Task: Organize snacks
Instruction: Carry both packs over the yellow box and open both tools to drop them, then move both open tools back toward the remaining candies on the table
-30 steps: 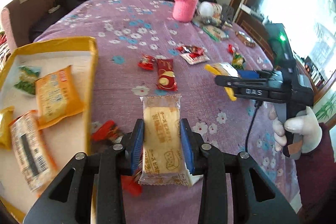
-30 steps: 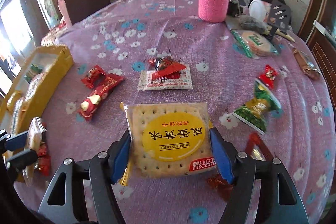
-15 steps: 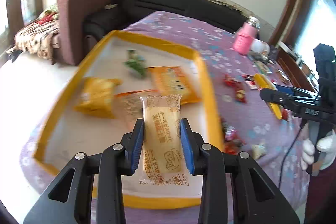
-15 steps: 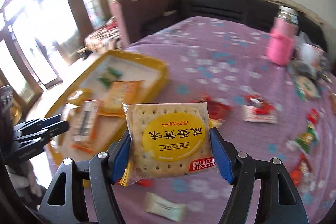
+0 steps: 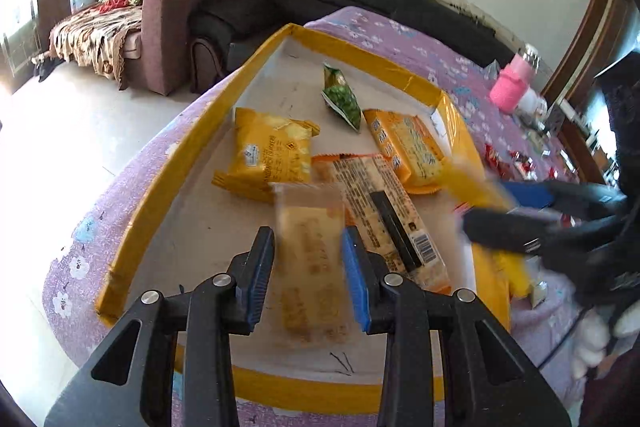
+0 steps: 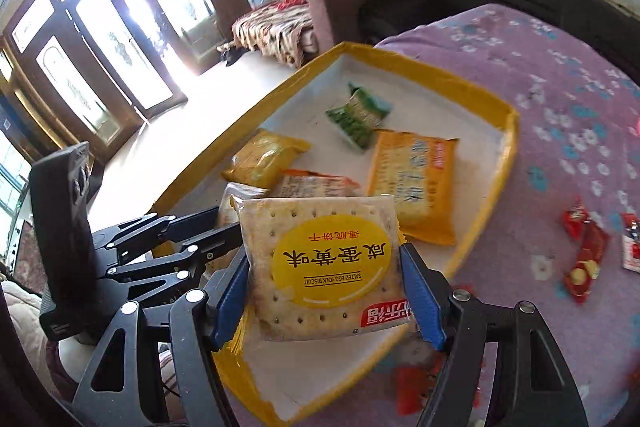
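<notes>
Left gripper (image 5: 307, 259) jaws clamped narrow cheese-biscuit packet (image 5: 312, 259), blurred, print unreadable, above tray's near end. Yellow-rimmed tray (image 5: 168, 183) on bench held yellow packet (image 5: 270, 157), green packet (image 5: 342, 99), two orange packets; bare floor near left rim. Right gripper (image 6: 324, 283) jaws gripped square egg-yolk biscuit pack (image 6: 324, 263) over tray's near corner; red sweets (image 6: 584, 255) lay on purple cloth at right.

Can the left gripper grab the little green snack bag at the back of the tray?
Probably not now: the left gripper is shut on a biscuit packet. The green snack bag lies uncovered in the yellow-edged tray.
</notes>
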Demonstrator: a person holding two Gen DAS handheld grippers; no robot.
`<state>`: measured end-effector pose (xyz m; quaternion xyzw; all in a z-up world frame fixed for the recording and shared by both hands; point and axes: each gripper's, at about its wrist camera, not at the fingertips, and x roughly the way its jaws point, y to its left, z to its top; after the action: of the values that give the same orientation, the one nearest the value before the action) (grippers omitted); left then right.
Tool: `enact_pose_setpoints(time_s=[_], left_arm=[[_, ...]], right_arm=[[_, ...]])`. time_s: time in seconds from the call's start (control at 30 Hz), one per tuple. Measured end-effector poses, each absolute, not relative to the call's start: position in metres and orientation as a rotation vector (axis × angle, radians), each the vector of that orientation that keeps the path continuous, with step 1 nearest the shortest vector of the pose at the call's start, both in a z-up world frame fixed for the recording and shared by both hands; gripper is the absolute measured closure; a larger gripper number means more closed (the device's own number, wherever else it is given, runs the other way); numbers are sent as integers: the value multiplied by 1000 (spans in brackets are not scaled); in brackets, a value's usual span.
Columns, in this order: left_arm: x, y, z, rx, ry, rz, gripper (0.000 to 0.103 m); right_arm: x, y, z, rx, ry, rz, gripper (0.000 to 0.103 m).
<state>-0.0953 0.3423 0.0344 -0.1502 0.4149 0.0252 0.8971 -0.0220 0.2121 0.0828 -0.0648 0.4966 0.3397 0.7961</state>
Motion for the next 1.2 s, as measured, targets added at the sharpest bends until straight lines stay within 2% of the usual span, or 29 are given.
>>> enact_pose_setpoints(time_s=[0.13, 0.27, 0.37, 0.6, 0.93, 1.2], left_arm=[[-105, 355, 43, -364, 809, 30, 68], [-115, 365, 54, -430, 743, -3, 47], [-118, 366, 60, -454, 712, -30, 40], [-120, 366, 63, -521, 711, -69, 37], [-129, 341, 79, -511, 696, -96, 37], [-127, 305, 84, -412, 711, -153, 35]], right_arm=[[-14, 225, 62, -169, 1113, 686, 32], [4, 227, 50, -160, 1129, 618, 32], [20, 228, 43, -166, 1116, 569, 32], [29, 216, 58, -60, 1088, 632, 24], [14, 145, 107, 70, 987, 627, 24], [-27, 47, 75, -19, 1064, 484, 23]])
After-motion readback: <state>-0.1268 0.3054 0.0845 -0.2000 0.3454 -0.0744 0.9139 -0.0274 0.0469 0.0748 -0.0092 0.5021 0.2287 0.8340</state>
